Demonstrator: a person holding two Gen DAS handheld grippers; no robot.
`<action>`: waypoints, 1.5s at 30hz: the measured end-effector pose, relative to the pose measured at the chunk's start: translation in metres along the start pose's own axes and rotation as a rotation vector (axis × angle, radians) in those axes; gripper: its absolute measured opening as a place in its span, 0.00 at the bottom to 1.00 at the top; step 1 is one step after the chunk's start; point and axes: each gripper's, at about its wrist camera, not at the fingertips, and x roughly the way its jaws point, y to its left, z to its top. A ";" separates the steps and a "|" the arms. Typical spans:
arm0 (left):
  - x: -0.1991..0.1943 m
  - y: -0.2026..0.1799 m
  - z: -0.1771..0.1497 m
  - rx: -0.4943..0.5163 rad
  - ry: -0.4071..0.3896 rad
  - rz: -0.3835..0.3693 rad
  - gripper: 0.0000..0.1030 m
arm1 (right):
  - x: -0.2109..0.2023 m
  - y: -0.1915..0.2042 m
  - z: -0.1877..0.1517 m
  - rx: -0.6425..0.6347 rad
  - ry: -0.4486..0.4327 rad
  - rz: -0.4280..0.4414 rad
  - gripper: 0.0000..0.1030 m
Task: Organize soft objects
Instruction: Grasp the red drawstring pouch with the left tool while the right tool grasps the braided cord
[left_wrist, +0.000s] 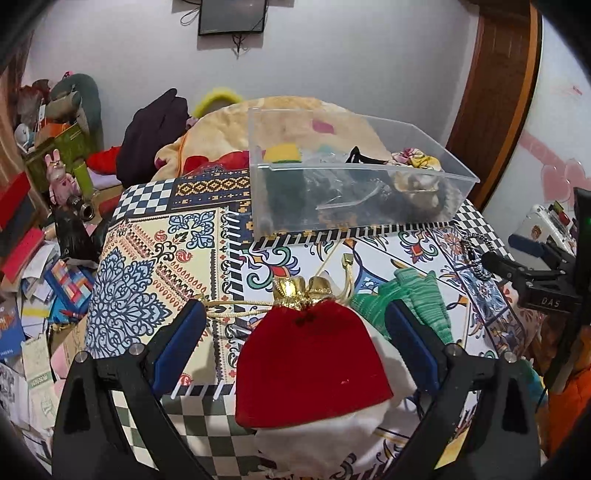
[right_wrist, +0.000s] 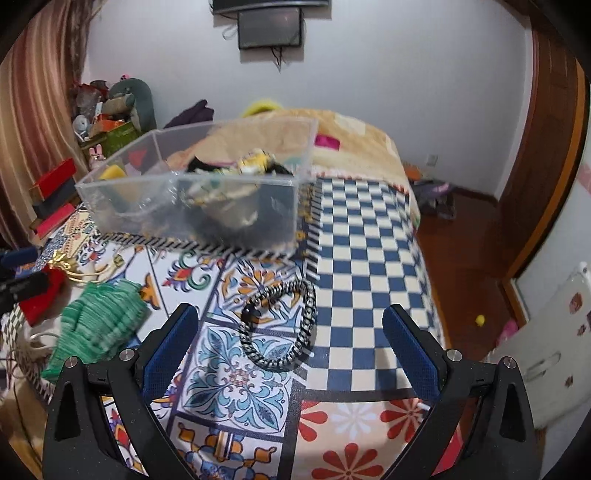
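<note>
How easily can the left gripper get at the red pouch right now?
Probably easily. The left gripper is open, with the red pouch already lying between its blue fingers. Nothing covers the pouch; only its gold drawstring trails near the left finger, and the green cloth lies just beyond the right one.

Black plastic left gripper (left_wrist: 295, 332) and right gripper (right_wrist: 291, 332): angular ribbed frames, textured blue pads (left_wrist: 177, 347) inside the fingers, round silver screws (right_wrist: 453, 355) at the pivots.
</note>
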 end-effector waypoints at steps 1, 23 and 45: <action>0.001 0.001 -0.002 -0.010 -0.007 0.003 0.95 | 0.002 -0.001 -0.001 0.007 0.005 -0.003 0.97; -0.002 0.001 -0.004 -0.017 -0.021 -0.061 0.33 | 0.008 0.016 -0.006 -0.037 -0.004 -0.029 0.12; -0.051 -0.010 0.064 0.040 -0.258 -0.056 0.31 | -0.040 0.021 0.035 -0.046 -0.187 0.033 0.11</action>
